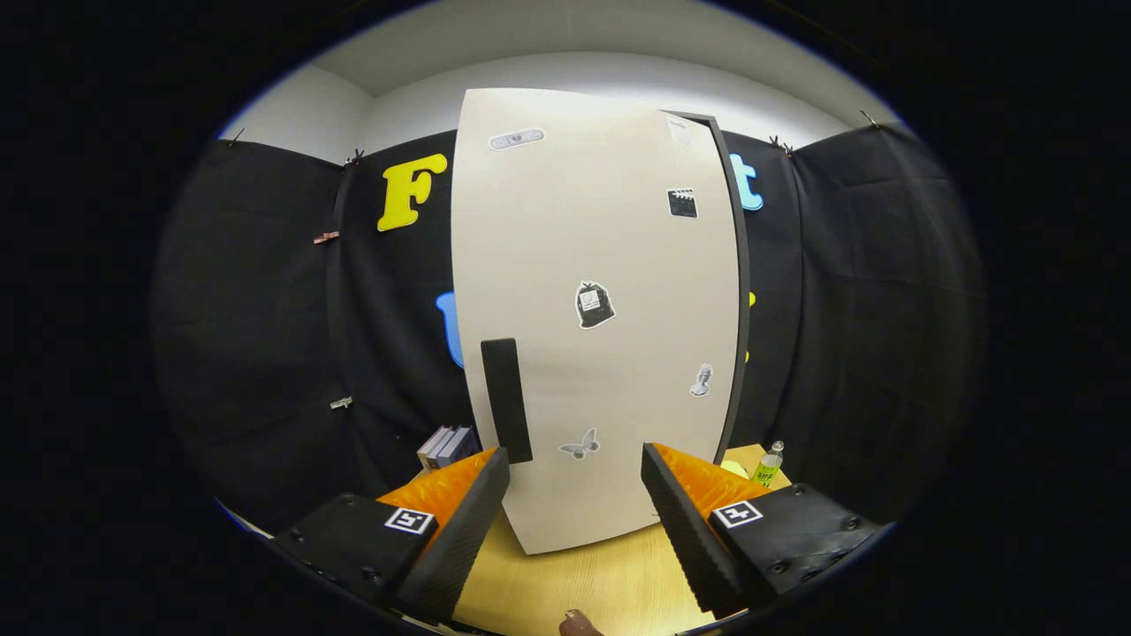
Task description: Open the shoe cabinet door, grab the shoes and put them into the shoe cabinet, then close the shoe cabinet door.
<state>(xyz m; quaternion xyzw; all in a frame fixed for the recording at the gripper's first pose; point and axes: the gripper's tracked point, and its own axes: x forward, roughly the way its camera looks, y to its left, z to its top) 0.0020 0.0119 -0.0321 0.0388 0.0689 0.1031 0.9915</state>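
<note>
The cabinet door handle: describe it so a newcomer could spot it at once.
Find the tall pale shoe cabinet door standing on the wooden table. Near its lower left edge, just beyond the open tool, is the handle: a dark upright bar, unlike the small stickers.

The gripper (pixel 574 459) points level ahead, fingers spread wide apart, apparently holding nothing.

No readable writing here: the cabinet door (pixel 601 336) carries picture stickers only, and the green bottle's (pixel 769 465) label is too small to read.
</note>
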